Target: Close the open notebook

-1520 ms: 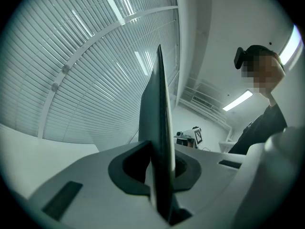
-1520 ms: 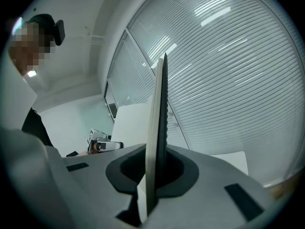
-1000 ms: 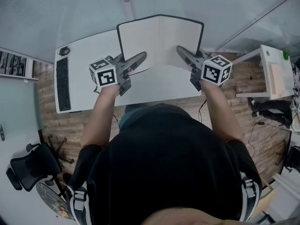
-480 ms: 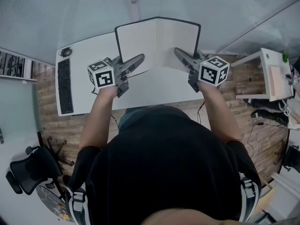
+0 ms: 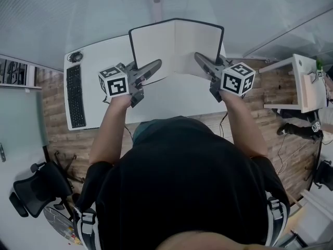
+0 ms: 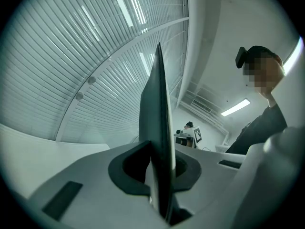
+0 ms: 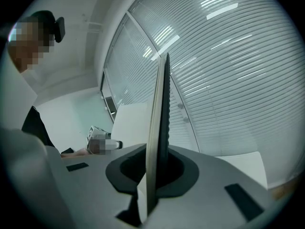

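An open notebook (image 5: 177, 46) with pale blank pages and a dark cover hangs spread above the white desk (image 5: 171, 95). My left gripper (image 5: 156, 64) is shut on its left half at the lower edge. My right gripper (image 5: 199, 58) is shut on the right half. In the left gripper view the notebook's left half (image 6: 157, 128) stands edge-on, upright, in the left gripper (image 6: 159, 175). The right gripper view shows the right half (image 7: 159, 128) edge-on in the right gripper (image 7: 152, 175), pale page to the left and ribbed dark cover to the right.
A black keyboard (image 5: 75, 95) and a mouse (image 5: 75, 57) lie at the desk's left end. A glass wall with blinds runs behind the desk. A small white side table (image 5: 307, 82) stands at the right, an office chair (image 5: 31, 197) at the lower left on the wooden floor.
Both grippers and the notebook have shifted slightly across the desk together. The hold on each half and the spread of the pages look the same.
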`<state>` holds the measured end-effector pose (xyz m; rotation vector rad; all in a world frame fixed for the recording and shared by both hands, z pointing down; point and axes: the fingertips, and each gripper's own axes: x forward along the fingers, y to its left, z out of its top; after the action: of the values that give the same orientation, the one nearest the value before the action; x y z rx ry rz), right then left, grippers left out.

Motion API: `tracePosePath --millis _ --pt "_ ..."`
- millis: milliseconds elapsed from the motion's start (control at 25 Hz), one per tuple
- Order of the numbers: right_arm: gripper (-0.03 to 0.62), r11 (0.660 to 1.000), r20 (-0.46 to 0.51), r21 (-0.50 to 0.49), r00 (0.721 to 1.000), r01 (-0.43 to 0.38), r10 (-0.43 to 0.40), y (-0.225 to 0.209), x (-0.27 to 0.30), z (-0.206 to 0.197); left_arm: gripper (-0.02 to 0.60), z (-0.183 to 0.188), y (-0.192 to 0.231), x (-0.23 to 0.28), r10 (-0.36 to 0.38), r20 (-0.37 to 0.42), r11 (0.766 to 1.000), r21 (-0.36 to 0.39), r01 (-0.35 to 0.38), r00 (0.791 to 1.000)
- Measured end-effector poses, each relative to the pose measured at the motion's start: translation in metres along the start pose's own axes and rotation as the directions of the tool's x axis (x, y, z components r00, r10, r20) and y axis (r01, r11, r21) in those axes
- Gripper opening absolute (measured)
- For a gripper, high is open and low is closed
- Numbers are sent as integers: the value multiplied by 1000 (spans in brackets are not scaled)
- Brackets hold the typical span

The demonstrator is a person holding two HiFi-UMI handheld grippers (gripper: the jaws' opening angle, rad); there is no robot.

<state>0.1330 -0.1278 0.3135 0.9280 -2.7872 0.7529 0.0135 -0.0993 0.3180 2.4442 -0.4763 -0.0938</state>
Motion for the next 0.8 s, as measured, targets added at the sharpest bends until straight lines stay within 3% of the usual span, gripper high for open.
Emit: tracePosePath --millis 440,800 --pt "67 1000 9 4 1000 -7 7 0 4 1 49 3 1 -2 2 -10 1000 3 -2 1000" --pt "66 998 -40 53 999 -15 17 -5 125 -1 49 32 101 -66 12 -31 999 -49 -13 999"
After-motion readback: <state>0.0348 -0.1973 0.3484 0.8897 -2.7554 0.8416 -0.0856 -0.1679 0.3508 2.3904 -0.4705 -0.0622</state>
